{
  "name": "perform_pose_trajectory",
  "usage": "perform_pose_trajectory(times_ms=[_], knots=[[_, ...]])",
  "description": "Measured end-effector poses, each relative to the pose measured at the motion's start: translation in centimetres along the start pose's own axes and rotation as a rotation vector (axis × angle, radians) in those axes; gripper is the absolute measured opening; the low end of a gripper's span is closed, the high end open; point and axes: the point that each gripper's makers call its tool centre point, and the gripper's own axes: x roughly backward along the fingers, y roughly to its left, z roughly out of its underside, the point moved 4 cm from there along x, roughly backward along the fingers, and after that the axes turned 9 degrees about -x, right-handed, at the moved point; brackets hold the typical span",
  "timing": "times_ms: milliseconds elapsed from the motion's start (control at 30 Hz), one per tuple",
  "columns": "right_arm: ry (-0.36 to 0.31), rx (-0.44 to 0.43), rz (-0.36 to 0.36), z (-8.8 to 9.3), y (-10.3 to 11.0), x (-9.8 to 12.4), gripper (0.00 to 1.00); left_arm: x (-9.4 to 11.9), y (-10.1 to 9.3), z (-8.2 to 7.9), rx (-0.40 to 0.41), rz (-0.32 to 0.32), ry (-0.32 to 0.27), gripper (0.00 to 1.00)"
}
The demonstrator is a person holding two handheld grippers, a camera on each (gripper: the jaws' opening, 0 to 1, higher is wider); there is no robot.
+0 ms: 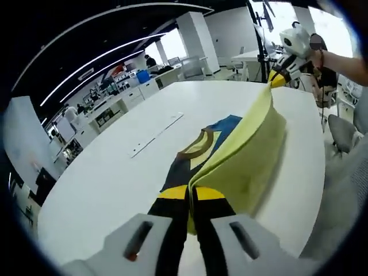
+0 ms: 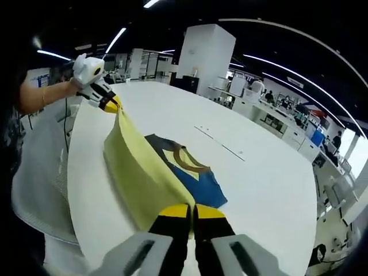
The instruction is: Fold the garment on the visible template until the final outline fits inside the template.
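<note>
A yellow garment with a blue panel and a brown collar lies partly on the white table. Its yellow side is lifted off the table and stretched between both grippers. My left gripper is shut on one corner of the raised edge. In the same view the right gripper holds the far corner. In the right gripper view, my right gripper is shut on the yellow garment, whose blue panel and collar rest on the table. The left gripper pinches the far corner there.
A thin strip lies on the table beyond the garment, also strip. A grey chair stands by the table's edge near a person's arm. Desks and a white pillar fill the room behind.
</note>
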Motion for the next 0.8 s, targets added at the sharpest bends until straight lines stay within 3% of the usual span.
perform_pose_trajectory(times_ms=[367,800], knots=[[-0.07,-0.039,0.057,-2.3,-2.5,-1.5,0.0,-1.9,2.3,-1.2,-0.061,-0.086,-0.005,0.0],[-0.087,-0.047,0.12,-3.6,-5.2,-3.6,0.0,-4.8,4.6,-1.8,-0.017,-0.146,-0.021,0.0]])
